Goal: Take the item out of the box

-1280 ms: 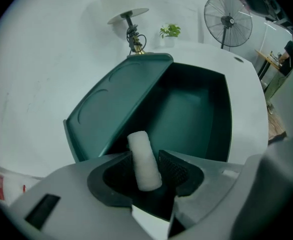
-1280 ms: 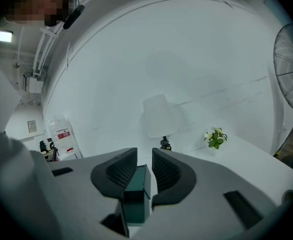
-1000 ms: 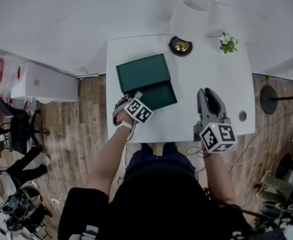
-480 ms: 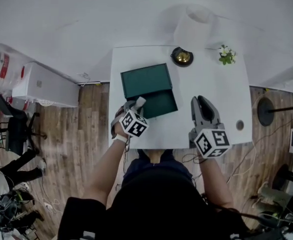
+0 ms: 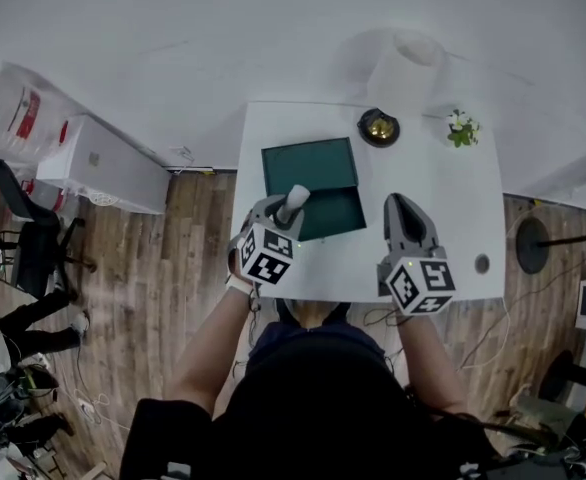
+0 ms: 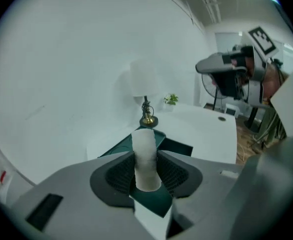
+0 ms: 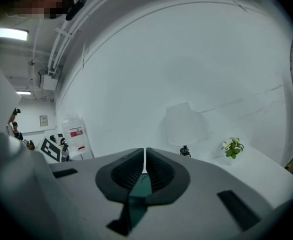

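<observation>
An open dark green box (image 5: 310,166) lies on the white table (image 5: 443,198). My left gripper (image 5: 285,211) hangs above the box's near edge, shut on a white roll (image 5: 297,196). The left gripper view has the white roll (image 6: 144,151) upright between the pads, with the green box (image 6: 176,146) below and beyond it. My right gripper (image 5: 405,206) hovers over the table to the right of the box. Its jaws have just been closing and are together with nothing between them (image 7: 145,160).
A lamp with a brass base (image 5: 378,126) and a white shade (image 5: 408,60) stands at the table's far edge, next to a small potted plant (image 5: 461,128). There is a round hole (image 5: 482,263) in the table near its right front corner. A white cabinet (image 5: 103,163) stands on the floor at the left.
My left gripper has risen from the box with the white roll in its jaws. The right gripper's jaws have gone from apart to together, and it has shifted slightly.
</observation>
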### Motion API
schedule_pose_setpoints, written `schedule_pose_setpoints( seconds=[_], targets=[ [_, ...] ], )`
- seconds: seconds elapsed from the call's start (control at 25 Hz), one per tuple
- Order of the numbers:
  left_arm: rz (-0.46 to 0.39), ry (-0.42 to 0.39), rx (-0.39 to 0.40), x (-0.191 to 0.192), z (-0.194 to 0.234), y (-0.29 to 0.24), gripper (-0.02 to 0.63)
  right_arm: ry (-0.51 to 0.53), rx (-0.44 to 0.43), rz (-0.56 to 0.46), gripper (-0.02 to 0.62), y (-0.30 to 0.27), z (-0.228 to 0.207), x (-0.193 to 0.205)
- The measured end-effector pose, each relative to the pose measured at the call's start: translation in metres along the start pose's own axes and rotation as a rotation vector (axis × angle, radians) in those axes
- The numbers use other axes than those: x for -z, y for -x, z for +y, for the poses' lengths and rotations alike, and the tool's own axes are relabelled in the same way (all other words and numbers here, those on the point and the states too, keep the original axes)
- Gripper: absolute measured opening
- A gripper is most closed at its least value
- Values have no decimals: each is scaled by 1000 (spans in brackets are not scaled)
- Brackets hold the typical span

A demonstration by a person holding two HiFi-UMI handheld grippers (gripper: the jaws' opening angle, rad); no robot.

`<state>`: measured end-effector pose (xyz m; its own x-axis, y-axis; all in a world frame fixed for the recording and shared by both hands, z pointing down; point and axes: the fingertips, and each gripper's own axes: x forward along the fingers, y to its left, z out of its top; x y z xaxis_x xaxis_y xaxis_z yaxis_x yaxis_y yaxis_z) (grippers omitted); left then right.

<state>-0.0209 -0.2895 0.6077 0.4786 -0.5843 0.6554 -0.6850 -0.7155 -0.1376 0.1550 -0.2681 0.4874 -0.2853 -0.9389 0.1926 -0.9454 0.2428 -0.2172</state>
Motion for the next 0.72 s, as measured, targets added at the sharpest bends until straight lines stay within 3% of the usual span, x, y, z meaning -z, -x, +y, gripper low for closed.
schedule_pose_setpoints(
  seconds=[0.12,0.28,0.48,0.72],
  targets=[
    [-111,88,11,-29,8,25,137,2,-15,-24,5,-2,10,-9],
    [-229,139,0,-63,18,56,137,9,-26,-42,5,-1,20,-18],
    [-346,173,-12,-97,26,89,137,31,-70,-110,6,1,34,-39],
    [-490,160,-56,-135,35,134,137,99,-96,-192,5,9,52,-73]
  ],
)
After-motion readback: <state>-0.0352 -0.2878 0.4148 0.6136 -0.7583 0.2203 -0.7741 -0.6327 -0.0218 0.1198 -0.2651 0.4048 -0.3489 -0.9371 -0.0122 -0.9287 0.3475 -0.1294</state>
